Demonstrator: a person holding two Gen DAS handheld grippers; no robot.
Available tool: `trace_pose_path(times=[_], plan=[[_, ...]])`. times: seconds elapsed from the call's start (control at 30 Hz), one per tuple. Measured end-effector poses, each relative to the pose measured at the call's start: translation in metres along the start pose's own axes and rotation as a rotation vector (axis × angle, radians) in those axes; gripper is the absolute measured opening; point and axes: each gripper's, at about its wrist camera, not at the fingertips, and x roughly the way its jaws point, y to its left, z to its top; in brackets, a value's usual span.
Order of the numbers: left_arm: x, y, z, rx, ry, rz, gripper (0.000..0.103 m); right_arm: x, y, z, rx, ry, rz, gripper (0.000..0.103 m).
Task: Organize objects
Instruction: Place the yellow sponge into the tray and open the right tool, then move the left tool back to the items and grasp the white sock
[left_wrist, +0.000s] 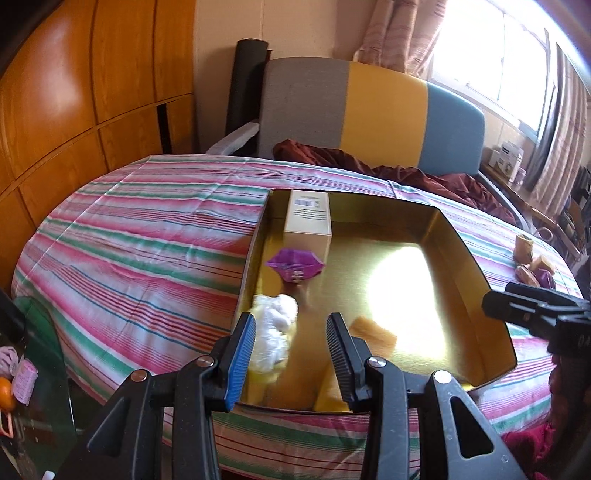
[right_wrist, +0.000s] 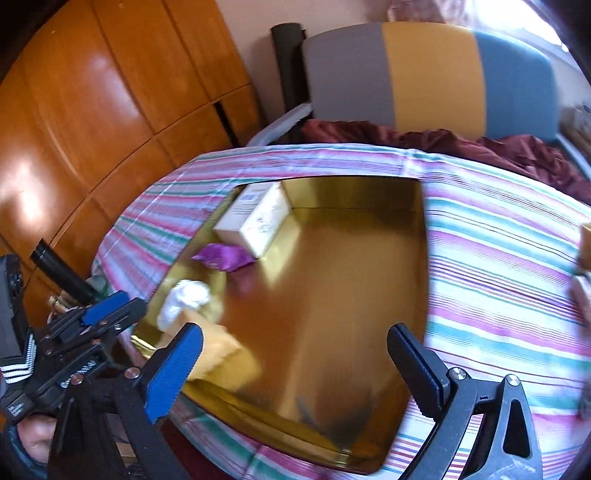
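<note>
Where gold tray (left_wrist: 476, 258) sits, carton (left_wrist: 308, 221) lengthwise

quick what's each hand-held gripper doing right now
Left hand-held gripper: open, holding nothing, over the near end of the gold tray.
Right hand-held gripper: open wide, holding nothing, above the tray.

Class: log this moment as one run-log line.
left gripper: open, empty | right gripper: open, empty | gold tray: holds box, purple packet, white wad
</note>
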Motion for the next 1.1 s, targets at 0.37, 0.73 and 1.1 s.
trace_pose_path(times=[0.37,0.73,1.1], plan=[[0.002,-0.050,0.006,0.111,0.006,-0.089,0.040,-0.049,-0.093,0.001,0.098,-0.054,-0.231,0.101],[0.012,-0.132,0.006,0.219,0.091,-0.288,0.043,-0.133,-0.236,-0.025,0.400,-0.244,-0.546,0.102],[0.015,-0.238,-0.001,0.398,0.149,-0.486,0.043,-0.178,-0.308,-0.060,0.832,-0.373,-0.498,0.103]])
